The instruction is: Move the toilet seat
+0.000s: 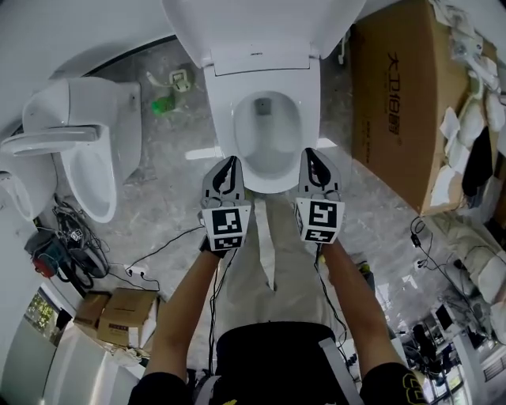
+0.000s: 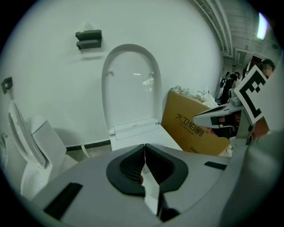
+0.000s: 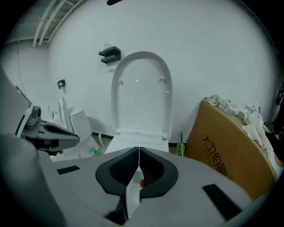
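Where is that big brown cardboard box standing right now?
In the head view the cardboard box stands on the floor at the right of the picture, just right of the toilet, on the person's right-hand side.

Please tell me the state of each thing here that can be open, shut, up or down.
toilet lid: raised, upright at the wall
toilet seat: appears down on the bowl
second toilet's lid: raised
left gripper: shut, empty
right gripper: shut, empty
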Action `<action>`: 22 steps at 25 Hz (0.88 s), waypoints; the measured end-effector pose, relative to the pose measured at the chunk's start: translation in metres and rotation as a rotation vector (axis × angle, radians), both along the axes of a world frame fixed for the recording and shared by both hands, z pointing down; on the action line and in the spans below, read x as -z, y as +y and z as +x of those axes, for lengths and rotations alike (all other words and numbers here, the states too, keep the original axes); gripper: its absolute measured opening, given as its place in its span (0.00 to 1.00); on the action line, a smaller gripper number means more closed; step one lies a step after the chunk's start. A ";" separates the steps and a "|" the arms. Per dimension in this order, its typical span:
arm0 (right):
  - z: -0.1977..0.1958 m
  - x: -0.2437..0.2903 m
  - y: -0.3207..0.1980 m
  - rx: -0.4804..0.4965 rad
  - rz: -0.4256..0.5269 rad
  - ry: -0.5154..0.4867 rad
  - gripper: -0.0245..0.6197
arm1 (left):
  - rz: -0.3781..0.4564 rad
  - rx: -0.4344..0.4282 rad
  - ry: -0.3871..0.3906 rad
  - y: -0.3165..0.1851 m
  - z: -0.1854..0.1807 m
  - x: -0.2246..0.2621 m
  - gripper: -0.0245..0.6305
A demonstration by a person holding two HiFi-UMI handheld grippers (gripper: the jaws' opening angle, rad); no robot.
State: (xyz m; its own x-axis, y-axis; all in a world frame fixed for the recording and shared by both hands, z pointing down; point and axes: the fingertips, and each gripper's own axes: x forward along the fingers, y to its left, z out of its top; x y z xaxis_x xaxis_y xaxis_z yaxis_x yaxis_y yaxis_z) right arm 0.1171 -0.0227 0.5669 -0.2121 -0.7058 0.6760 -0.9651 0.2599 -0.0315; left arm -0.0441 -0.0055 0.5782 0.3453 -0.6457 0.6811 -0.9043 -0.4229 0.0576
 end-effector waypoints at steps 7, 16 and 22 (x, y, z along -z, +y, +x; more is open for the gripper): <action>0.034 -0.083 0.016 -0.081 -0.119 0.069 0.10 | -0.187 0.076 0.000 0.014 -0.009 -0.093 0.07; 0.058 -0.162 0.038 -0.136 -0.283 0.078 0.34 | -0.360 0.116 0.055 0.036 -0.007 -0.175 0.50; 0.060 -0.214 0.056 -0.150 -0.435 0.037 0.58 | -0.457 0.160 0.035 0.054 -0.009 -0.212 0.65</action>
